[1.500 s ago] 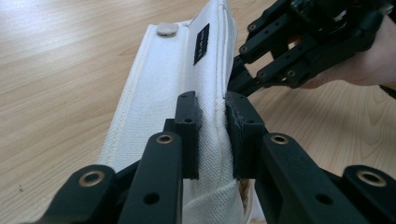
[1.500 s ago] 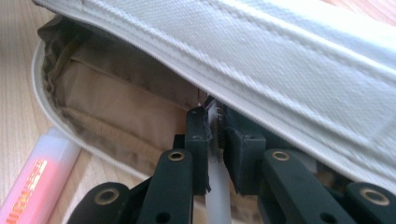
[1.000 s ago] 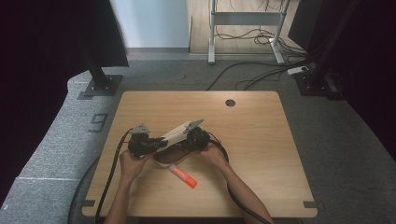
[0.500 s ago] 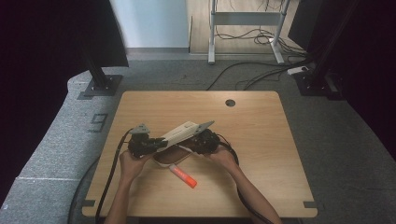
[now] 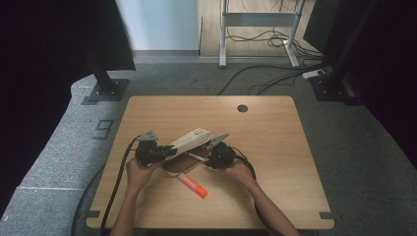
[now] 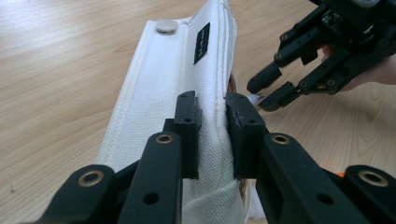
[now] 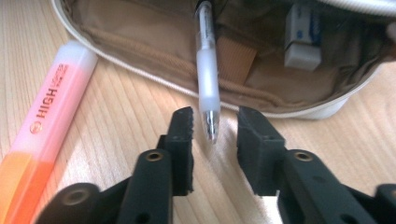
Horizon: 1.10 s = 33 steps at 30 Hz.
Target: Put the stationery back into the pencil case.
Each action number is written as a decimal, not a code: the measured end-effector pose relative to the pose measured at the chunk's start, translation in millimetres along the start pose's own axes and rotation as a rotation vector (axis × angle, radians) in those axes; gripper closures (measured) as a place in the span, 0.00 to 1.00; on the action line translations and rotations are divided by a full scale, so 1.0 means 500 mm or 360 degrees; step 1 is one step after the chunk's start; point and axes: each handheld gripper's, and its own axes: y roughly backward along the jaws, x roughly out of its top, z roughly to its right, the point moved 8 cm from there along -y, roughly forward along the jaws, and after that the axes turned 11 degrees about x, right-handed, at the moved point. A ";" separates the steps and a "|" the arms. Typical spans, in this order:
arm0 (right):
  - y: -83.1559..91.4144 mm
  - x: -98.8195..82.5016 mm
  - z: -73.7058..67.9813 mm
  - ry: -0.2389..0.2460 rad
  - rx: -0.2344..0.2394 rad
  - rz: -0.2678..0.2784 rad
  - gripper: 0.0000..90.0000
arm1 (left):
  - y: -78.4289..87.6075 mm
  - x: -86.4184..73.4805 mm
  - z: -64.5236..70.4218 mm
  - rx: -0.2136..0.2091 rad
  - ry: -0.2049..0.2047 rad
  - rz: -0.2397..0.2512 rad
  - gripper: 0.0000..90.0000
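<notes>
A white fabric pencil case [image 5: 189,140] lies open on the wooden table [image 5: 285,147], its flap [image 6: 159,79] raised. My left gripper [image 6: 212,126] is shut on the flap's edge, and it sits at the case's left end [image 5: 166,151]. A clear pen [image 7: 208,70] sticks out of the case's tan inside, beside a white eraser [image 7: 302,39]. My right gripper [image 7: 212,126] is at the case's mouth, and its jaws have just been closing. The pen's tip is between them, and the pads stand clear of it. An orange highlighter [image 5: 193,186] lies in front of the case.
A round cable hole [image 5: 242,108] sits near the table's far edge. Cables trail from both grippers toward the near edge. The highlighter [image 7: 46,121] lies just left of my right gripper's jaws. Bare wood spreads to the right and far side.
My right gripper has moved a little to the right and toward the near edge, away from the case's middle. The left gripper and the raised flap have stayed where they were.
</notes>
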 end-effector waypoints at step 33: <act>-0.012 0.056 0.072 0.0016 -0.0156 0.0010 0.77 | 0.001 0.002 0.001 -0.0012 0.0006 0.0013 0.84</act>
